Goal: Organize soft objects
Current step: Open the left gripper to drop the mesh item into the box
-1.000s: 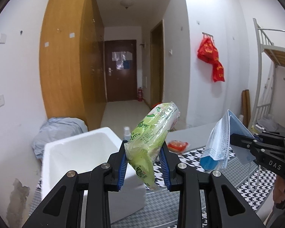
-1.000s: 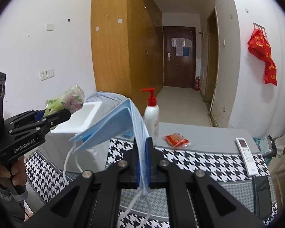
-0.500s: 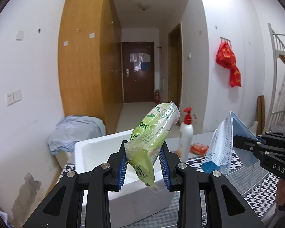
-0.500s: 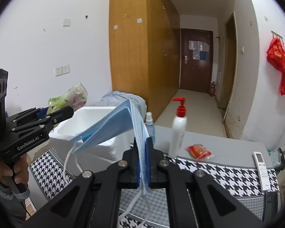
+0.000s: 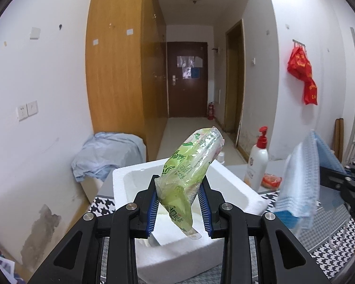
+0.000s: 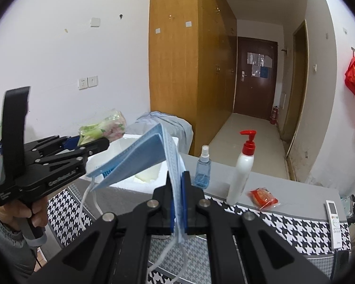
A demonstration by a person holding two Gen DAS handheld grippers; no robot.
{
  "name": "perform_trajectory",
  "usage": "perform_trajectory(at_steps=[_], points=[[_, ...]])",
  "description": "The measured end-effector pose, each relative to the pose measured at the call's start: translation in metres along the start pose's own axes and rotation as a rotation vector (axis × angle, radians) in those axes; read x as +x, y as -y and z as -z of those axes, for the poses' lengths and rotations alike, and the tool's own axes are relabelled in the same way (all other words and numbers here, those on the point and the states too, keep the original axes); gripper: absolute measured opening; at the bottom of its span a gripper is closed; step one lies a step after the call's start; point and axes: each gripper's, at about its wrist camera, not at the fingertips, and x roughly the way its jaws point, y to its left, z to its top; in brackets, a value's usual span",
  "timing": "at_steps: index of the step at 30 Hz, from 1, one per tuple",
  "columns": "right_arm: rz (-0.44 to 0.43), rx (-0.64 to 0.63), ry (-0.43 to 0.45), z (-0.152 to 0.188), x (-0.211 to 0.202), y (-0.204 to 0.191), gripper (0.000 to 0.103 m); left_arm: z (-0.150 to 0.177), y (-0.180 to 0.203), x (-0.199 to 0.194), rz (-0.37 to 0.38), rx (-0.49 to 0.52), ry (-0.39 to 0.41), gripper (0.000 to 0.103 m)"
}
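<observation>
My left gripper [image 5: 179, 197] is shut on a green tissue pack [image 5: 189, 165] and holds it above the open white foam box [image 5: 120, 177]. In the right wrist view the left gripper [image 6: 95, 145] and the tissue pack [image 6: 104, 127] hang at the left, by the foam box [image 6: 149, 172]. My right gripper [image 6: 178, 203] is shut on a blue face mask [image 6: 139, 158] whose ear loops dangle below. The mask also shows in the left wrist view [image 5: 300, 187], right of the box.
On the houndstooth-cloth table [image 6: 284, 222] stand a white pump bottle [image 6: 242, 170], a small blue spray bottle [image 6: 203, 168], a red packet [image 6: 262, 197] and a white remote [image 6: 335, 216]. A blue cloth heap [image 5: 108, 153] lies behind the box by the wall.
Both grippers have swung left with their loads. The foam box now lies under the tissue pack, and the mask has come closer to the box.
</observation>
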Motion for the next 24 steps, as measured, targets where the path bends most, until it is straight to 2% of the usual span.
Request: perform_trajectory(at_steps=[16,19,23,24], points=[[0.048,0.000,-0.028,-0.005,0.014,0.001,0.008,0.000,-0.015,0.040,-0.014,-0.017,-0.078,0.036],[0.051,-0.007,-0.032,-0.006,0.017,-0.001,0.008,0.000,-0.017,0.038,-0.014,-0.018,-0.073,0.047],[0.061,-0.004,-0.039,-0.008,0.022,0.000,0.008,0.001,-0.020,0.032,-0.017,-0.020,-0.059,0.083],[0.062,-0.001,-0.040,-0.008,0.022,0.001,0.008,0.001,-0.021,0.029,-0.019,-0.020,-0.045,0.086]])
